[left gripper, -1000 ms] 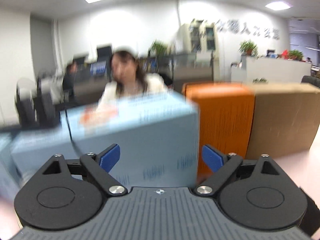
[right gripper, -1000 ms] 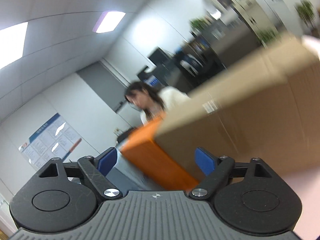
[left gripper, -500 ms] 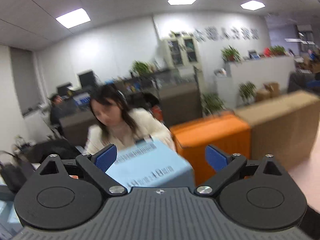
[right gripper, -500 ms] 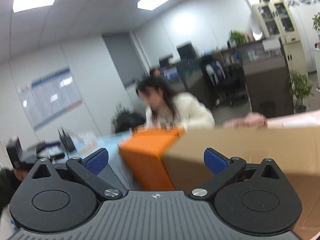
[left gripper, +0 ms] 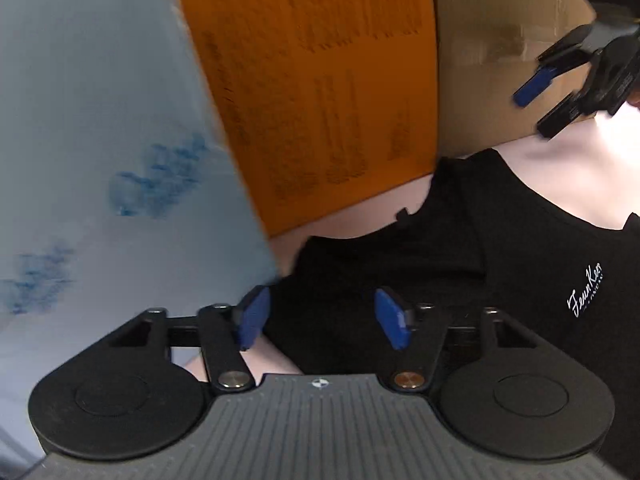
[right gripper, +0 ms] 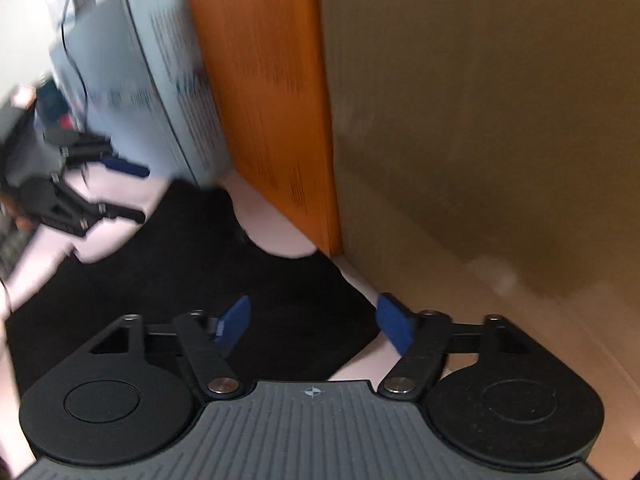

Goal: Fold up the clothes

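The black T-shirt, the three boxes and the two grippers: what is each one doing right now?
Black T-shirt with white script logo: spread flat on the pale table, not yet folded.
Light blue cardboard box: standing behind the shirt.
Orange cardboard box: standing between the other two boxes.
Brown cardboard box: standing, closed.
Left gripper: open over the shirt, jaws just been closing.
Right gripper: open over the shirt, jaws just been closing.

Both units identical: left gripper and right gripper have black linkage arms on round black pivot housings, each with a recessed disc. Blue pads on the fingertips. Grey ribbed base plate with a small crosshair mark at centre. Silver screws at the inner pivots, except one copper-toned on the left unit's right arm.
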Action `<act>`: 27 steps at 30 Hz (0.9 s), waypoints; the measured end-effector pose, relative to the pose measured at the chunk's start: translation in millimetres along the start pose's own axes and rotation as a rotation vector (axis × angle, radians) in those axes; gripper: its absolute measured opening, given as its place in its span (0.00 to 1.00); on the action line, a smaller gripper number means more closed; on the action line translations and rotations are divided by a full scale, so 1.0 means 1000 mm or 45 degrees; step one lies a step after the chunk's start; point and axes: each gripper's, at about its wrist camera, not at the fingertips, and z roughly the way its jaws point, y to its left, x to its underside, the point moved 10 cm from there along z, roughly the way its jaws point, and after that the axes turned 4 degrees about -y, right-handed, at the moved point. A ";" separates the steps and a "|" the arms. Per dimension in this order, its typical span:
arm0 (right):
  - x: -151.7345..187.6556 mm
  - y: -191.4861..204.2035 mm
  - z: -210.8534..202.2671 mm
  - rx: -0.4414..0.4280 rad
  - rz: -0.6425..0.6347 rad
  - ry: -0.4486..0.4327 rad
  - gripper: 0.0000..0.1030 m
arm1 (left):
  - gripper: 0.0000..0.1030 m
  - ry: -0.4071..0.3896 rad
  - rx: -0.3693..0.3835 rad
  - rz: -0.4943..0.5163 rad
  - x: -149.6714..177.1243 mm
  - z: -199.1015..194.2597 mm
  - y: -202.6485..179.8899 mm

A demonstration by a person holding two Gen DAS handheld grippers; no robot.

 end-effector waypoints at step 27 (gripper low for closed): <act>0.006 0.015 0.092 0.278 -0.190 -0.037 0.32 | 0.61 -0.009 -0.214 0.246 -0.034 0.084 -0.037</act>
